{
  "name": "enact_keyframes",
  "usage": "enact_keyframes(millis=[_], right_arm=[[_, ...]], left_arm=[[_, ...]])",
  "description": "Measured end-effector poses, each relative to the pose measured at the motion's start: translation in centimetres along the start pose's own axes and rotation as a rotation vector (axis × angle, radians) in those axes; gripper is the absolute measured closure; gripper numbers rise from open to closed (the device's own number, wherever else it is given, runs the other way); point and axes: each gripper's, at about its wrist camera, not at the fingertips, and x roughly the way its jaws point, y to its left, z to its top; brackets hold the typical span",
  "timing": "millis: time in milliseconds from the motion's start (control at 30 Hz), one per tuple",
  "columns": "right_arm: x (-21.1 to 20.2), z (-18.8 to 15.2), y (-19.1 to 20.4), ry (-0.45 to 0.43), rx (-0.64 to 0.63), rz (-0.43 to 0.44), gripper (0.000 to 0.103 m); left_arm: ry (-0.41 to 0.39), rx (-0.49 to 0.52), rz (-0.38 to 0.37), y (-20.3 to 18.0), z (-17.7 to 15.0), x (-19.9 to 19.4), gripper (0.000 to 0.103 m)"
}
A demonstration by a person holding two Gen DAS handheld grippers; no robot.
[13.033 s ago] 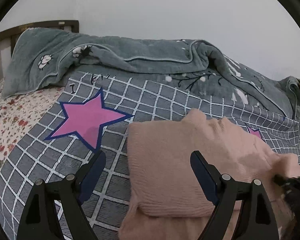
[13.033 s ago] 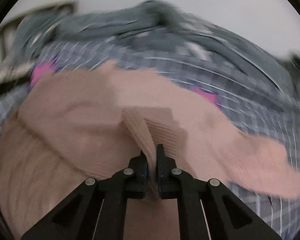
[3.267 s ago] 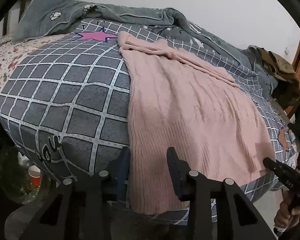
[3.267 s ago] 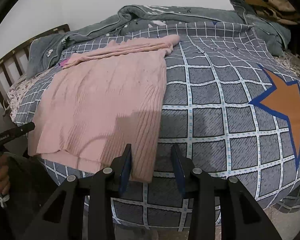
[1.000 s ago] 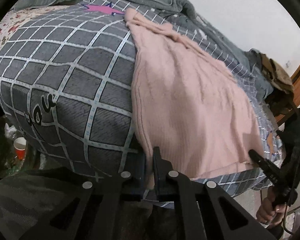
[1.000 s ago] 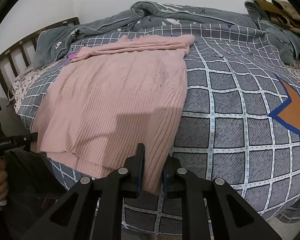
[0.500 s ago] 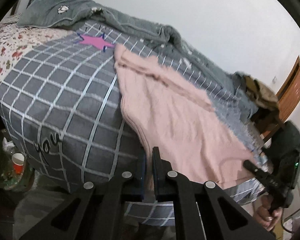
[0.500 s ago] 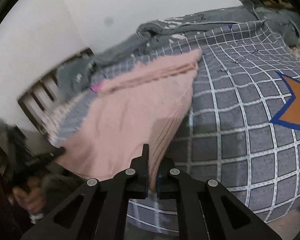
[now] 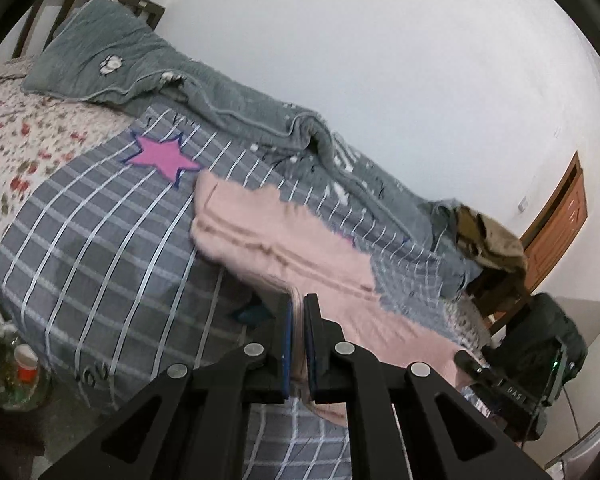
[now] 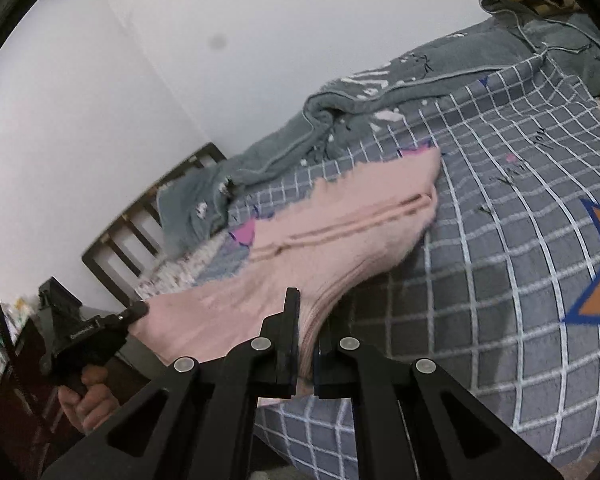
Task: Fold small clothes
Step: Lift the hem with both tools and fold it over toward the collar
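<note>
A pink knit sweater [image 9: 300,248] lies on a grey checked bedspread [image 9: 112,248]. Its near hem is raised off the bed and its far end with the folded sleeves still rests flat. My left gripper [image 9: 296,308] is shut on the hem's left corner. My right gripper [image 10: 306,312] is shut on the hem's right corner, with the sweater [image 10: 340,232] stretching away from it. The right gripper also shows at the lower right of the left wrist view [image 9: 496,376], and the left gripper at the left of the right wrist view [image 10: 100,328].
A crumpled grey blanket [image 9: 228,108] lies along the wall side of the bed. A brown garment [image 9: 488,236] sits at the bed's far end. A wooden headboard [image 10: 148,216], a floral sheet [image 9: 24,136] and a cup on the floor [image 9: 26,364] are also in view.
Both grippers closed on the hem corners about a second ago. They have since lifted the hem and carried it forward over the bed, so the sweater is bunching toward its far end.
</note>
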Motion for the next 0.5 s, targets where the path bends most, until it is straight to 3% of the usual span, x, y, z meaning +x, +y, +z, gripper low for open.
enact_keyframes(millis=[233, 500], right_arm=[[1.8, 4.6, -0.1, -0.078, 0.033, 0.08, 0.098], [6.6, 11.0, -0.8, -0.14, 0.058, 0.121, 0.098]], left_arm=[[-0.056, 0.024, -0.013, -1.3, 3.8, 2.1, 0.097], [-0.134, 0.063, 0.068, -1.7, 9.1, 7.8, 0.097]])
